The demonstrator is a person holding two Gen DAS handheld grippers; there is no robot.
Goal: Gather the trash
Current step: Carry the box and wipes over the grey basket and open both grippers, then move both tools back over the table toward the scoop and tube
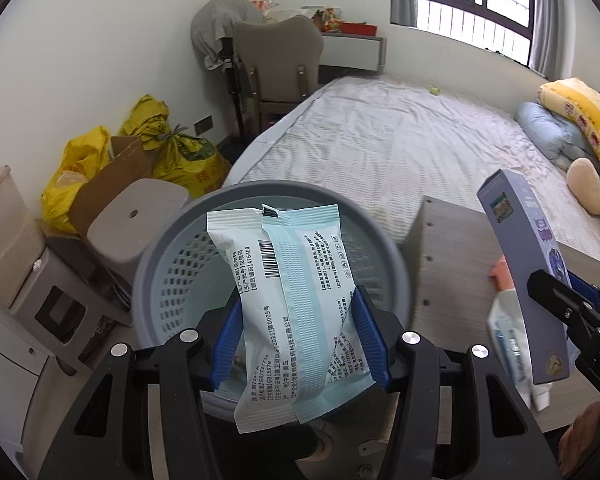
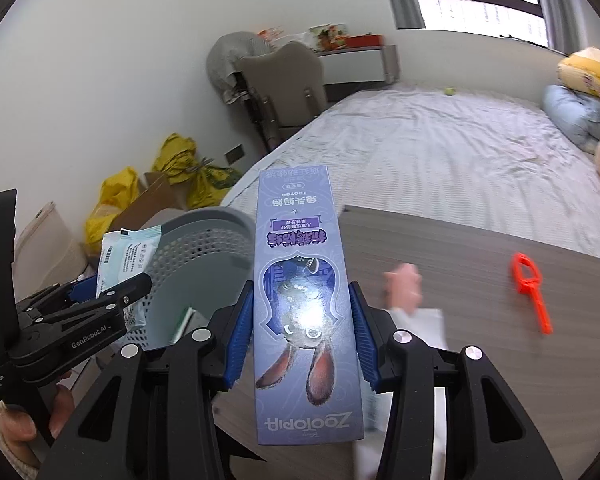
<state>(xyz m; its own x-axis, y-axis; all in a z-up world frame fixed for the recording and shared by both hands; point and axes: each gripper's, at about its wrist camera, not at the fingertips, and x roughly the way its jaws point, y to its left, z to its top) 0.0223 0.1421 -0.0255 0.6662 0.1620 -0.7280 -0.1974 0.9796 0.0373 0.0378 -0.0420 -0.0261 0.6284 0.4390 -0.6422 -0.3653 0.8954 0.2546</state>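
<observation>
my left claw (image 1: 296,336) is gripping the pale wipes packet (image 1: 296,304) over the grey basket (image 1: 172,240) at frame centre; my right claw (image 2: 300,336) is clamping the purple box (image 2: 300,300), basket at its left

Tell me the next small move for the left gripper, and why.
Probably open the left gripper: its blue pads clamp the pale blue-and-white plastic wipes packet right above the grey perforated plastic bin, so letting go should drop it inside.
</observation>
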